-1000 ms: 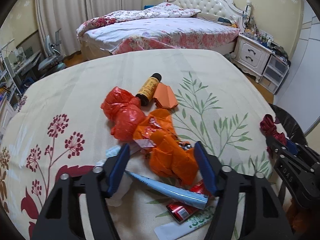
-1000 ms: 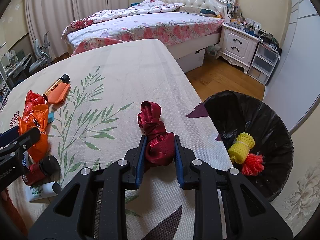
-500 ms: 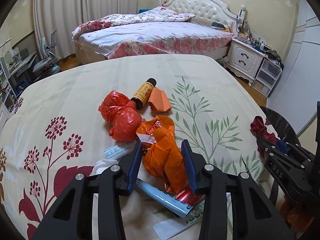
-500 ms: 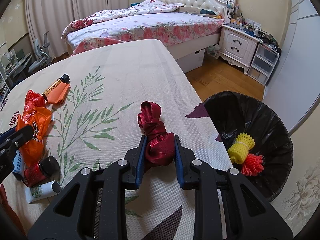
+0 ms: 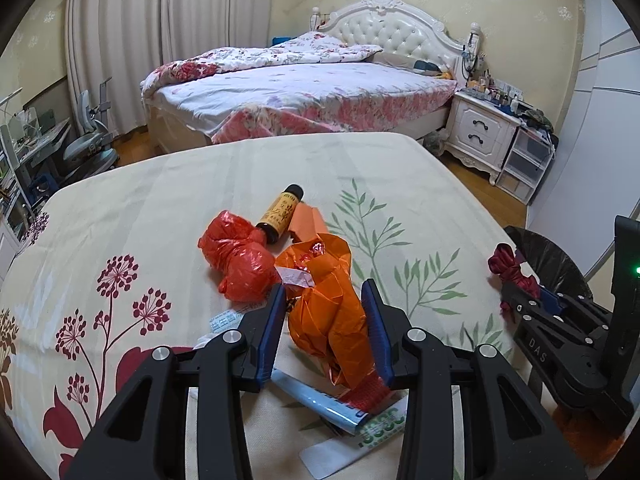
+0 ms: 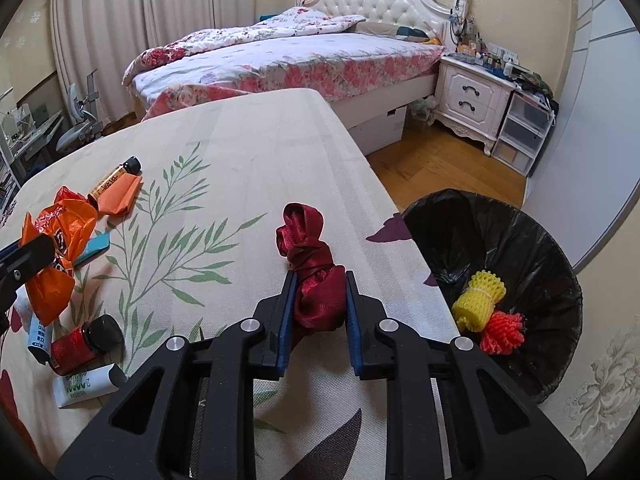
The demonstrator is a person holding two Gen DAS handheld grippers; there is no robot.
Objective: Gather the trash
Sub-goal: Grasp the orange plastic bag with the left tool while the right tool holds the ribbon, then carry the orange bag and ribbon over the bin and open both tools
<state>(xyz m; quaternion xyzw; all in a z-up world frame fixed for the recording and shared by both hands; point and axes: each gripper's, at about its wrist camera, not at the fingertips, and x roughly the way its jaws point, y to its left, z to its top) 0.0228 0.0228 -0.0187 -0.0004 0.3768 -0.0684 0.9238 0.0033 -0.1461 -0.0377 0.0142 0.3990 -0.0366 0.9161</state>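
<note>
My left gripper [image 5: 325, 300] is shut on a crumpled orange plastic bag [image 5: 332, 312] and holds it just above the pile of trash on the table [image 5: 160, 208]. My right gripper [image 6: 318, 284] is shut on a dark red ribbon bundle [image 6: 310, 264] near the table's right edge, beside a black-lined trash bin [image 6: 500, 248]. The bin holds a yellow foam net [image 6: 478, 296] and a red foam net [image 6: 502, 332]. The ribbon also shows in the left wrist view [image 5: 510, 268].
On the table lie a red plastic bag [image 5: 240, 260], a brown bottle [image 5: 280, 212], an orange paper [image 5: 306, 220], a blue tube [image 5: 316, 400], a small red bottle [image 6: 84, 344] and a white tube [image 6: 84, 386]. A bed [image 5: 300, 92] and nightstand [image 5: 480, 132] stand behind.
My left gripper closed on the orange bag and lifted it slightly. My right gripper kept hold of the ribbon and stayed in place.
</note>
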